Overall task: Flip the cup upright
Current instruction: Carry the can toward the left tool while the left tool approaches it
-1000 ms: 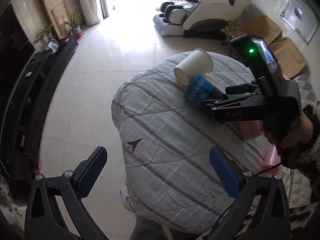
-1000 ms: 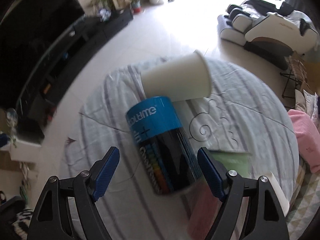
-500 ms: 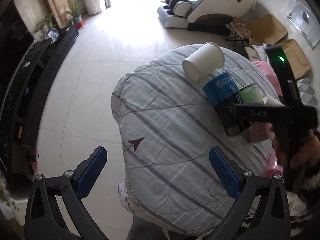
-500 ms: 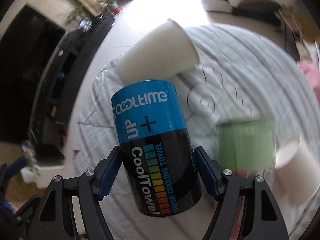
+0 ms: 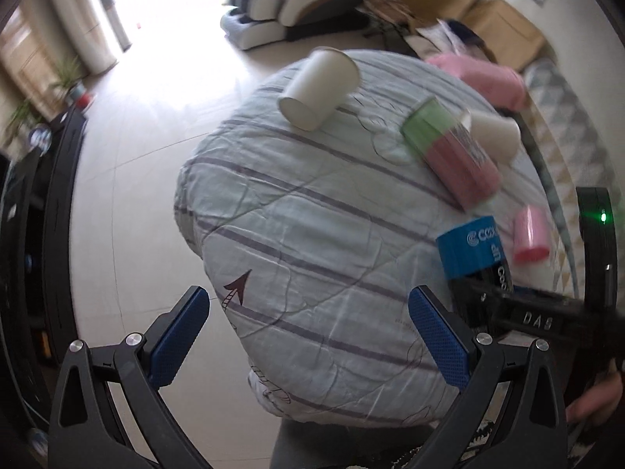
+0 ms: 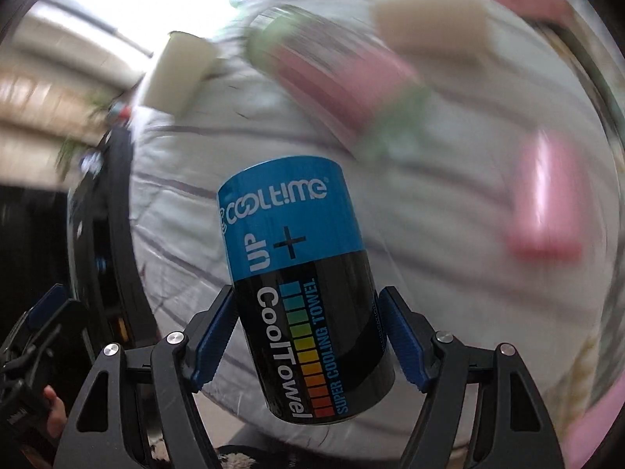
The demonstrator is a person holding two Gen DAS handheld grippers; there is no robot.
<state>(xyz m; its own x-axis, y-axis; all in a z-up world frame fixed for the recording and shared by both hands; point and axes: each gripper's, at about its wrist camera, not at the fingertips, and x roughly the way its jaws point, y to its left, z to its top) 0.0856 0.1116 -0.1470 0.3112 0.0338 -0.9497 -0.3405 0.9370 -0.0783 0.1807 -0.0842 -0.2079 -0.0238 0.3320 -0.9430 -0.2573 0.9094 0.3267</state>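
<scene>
My right gripper (image 6: 308, 336) is shut on a blue and black "CoolTowel" canister (image 6: 300, 273) and holds it off the round table, blue end away from me. The canister also shows in the left wrist view (image 5: 470, 252), gripped by the right gripper (image 5: 480, 297) at the table's right side. A white paper cup (image 5: 318, 88) lies on its side at the table's far edge. It also shows, blurred, in the right wrist view (image 6: 177, 74). My left gripper (image 5: 308, 336) is open and empty above the table's near edge.
The round table wears a pale striped cloth (image 5: 312, 234). A green and pink canister (image 5: 449, 152), a second white cup (image 5: 496, 135) and a small pink cup (image 5: 529, 234) lie on the right. A dark TV cabinet (image 5: 35, 215) stands on the left.
My right gripper closed on the canister, lifted it away from the white cup and carried it toward the near right. The left wrist view shifted, and the right wrist view is motion-blurred.
</scene>
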